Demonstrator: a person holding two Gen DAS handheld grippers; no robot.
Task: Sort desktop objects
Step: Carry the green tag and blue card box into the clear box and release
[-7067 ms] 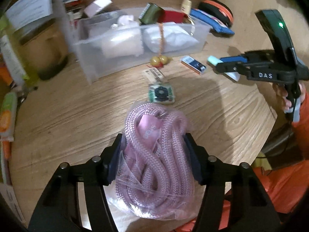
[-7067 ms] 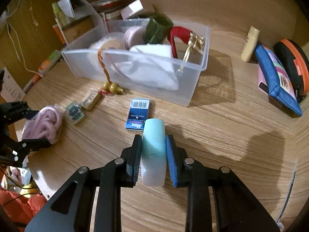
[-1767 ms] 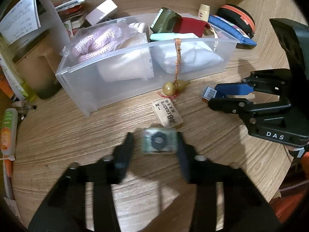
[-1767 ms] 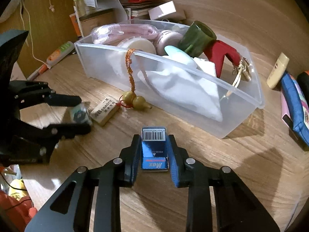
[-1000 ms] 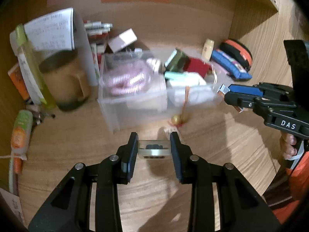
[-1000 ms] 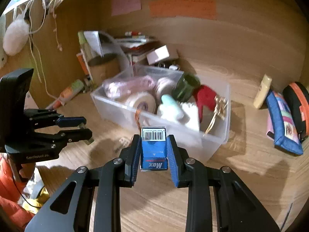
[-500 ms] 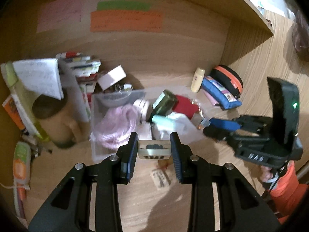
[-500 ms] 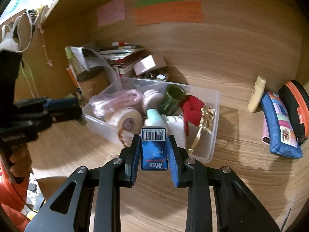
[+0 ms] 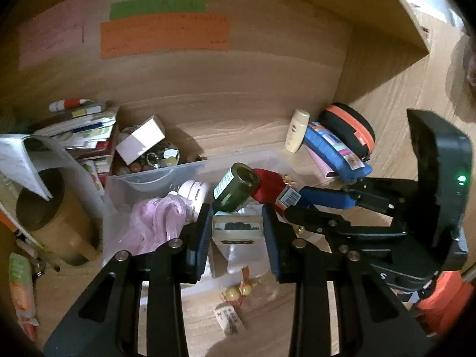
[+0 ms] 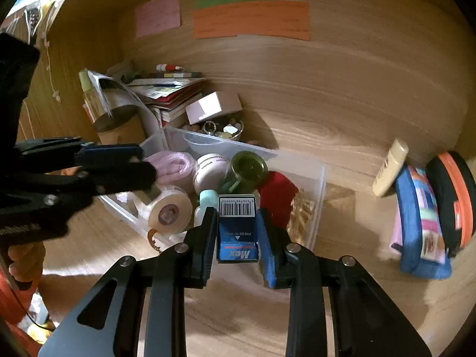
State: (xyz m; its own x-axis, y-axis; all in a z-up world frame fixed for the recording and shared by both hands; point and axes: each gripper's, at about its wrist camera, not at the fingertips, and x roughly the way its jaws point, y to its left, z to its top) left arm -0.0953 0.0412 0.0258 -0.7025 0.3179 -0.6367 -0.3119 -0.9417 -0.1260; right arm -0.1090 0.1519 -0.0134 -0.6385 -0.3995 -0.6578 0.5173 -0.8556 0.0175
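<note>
My left gripper (image 9: pixel 237 232) is shut on a small clear case with a dark part inside (image 9: pixel 237 229) and holds it above the clear plastic bin (image 9: pixel 190 169). My right gripper (image 10: pixel 237 223) is shut on a blue staple box with a barcode (image 10: pixel 237 226), also above the bin (image 10: pixel 315 178). The bin holds a pink rope bundle (image 9: pixel 154 223), a green bottle (image 9: pixel 238 187), a red item (image 10: pixel 278 192), a tape roll (image 10: pixel 169 212) and a white jar (image 10: pixel 209 168). An eraser (image 9: pixel 229 318) and a gourd charm (image 9: pixel 241 290) lie on the desk in front of the bin.
A brown cup (image 9: pixel 44 223), stacked books (image 10: pixel 169 92) and a white box (image 10: pixel 212 105) stand behind and left of the bin. A cream tube (image 10: pixel 389 168), a blue pouch (image 10: pixel 422 223) and a black-orange case (image 10: pixel 455 196) lie at the right. Wooden walls close the back and right.
Both grippers have lifted with their objects and moved forward over the bin. The right gripper now sits close beside the left one.
</note>
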